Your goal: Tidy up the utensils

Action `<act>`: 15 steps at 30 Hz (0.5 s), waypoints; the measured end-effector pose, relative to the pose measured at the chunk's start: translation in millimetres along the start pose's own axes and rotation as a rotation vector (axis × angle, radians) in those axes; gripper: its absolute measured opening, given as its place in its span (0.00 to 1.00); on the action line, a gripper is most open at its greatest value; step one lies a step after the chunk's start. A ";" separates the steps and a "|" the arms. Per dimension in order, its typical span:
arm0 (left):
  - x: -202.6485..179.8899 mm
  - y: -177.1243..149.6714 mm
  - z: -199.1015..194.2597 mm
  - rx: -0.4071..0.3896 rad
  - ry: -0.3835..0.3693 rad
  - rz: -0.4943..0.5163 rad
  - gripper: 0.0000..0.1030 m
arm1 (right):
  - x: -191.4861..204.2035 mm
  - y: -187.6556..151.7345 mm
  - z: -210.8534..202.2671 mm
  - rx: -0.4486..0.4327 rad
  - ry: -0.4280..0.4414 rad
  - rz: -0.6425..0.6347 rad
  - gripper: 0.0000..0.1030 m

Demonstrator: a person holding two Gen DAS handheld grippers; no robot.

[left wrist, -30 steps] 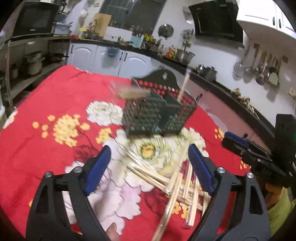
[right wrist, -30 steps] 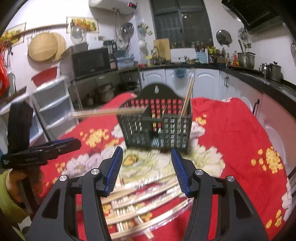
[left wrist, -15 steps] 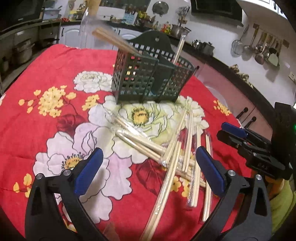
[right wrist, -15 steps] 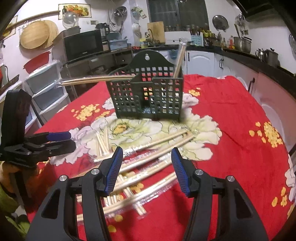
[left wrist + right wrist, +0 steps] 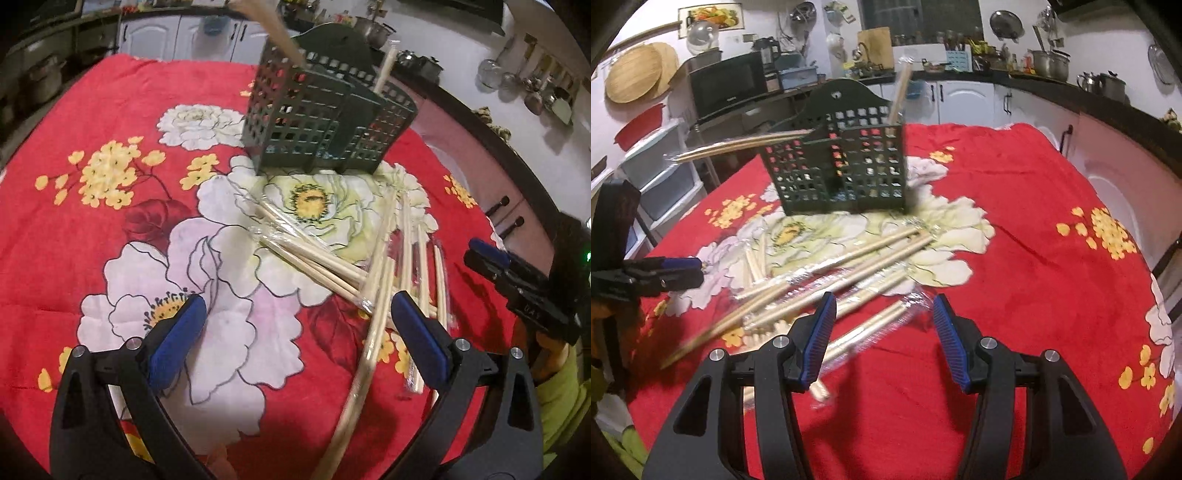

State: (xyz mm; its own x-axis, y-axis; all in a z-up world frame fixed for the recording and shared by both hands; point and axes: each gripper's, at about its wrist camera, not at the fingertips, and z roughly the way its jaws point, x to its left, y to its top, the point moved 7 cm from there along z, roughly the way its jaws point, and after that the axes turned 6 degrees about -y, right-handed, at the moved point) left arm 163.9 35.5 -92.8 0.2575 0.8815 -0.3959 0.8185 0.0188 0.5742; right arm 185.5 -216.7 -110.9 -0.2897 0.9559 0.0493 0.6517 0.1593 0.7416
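Nearest, the right gripper (image 5: 882,332) hangs with jaws apart and empty over the near end of a loose pile of wrapped chopsticks (image 5: 834,269) on the red floral tablecloth (image 5: 1034,258); the left gripper (image 5: 295,325), also spread and empty, hovers at the pile's left. Farther back stands the dark utensil basket (image 5: 842,170), with two wrapped pairs in it. To do this well, I would close on one pair near its middle, clear of its neighbours, then tip it upright before lowering it in.

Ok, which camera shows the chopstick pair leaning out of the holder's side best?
Right wrist: the leaning pair shows full length, sticking sideways from the holder. Left wrist cuts that pair off at the top edge, blurred.
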 end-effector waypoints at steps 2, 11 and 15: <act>3.3 2.9 3.9 0.006 0.006 -0.004 0.90 | -3.4 -1.7 2.4 0.011 0.001 0.009 0.51; 26.0 17.3 19.5 -0.006 -0.035 -0.149 0.76 | -10.4 -0.4 20.6 0.077 0.040 0.077 0.46; 31.6 21.6 20.9 -0.011 -0.076 -0.208 0.63 | -10.3 1.9 29.0 0.098 0.053 0.098 0.43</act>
State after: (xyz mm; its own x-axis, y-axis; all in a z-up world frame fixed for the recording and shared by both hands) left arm 200.4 53.9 -108.0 0.1220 0.8200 -0.5592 0.8526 0.2018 0.4820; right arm 210.0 -219.1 -129.4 -0.2563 0.9540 0.1553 0.7433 0.0918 0.6627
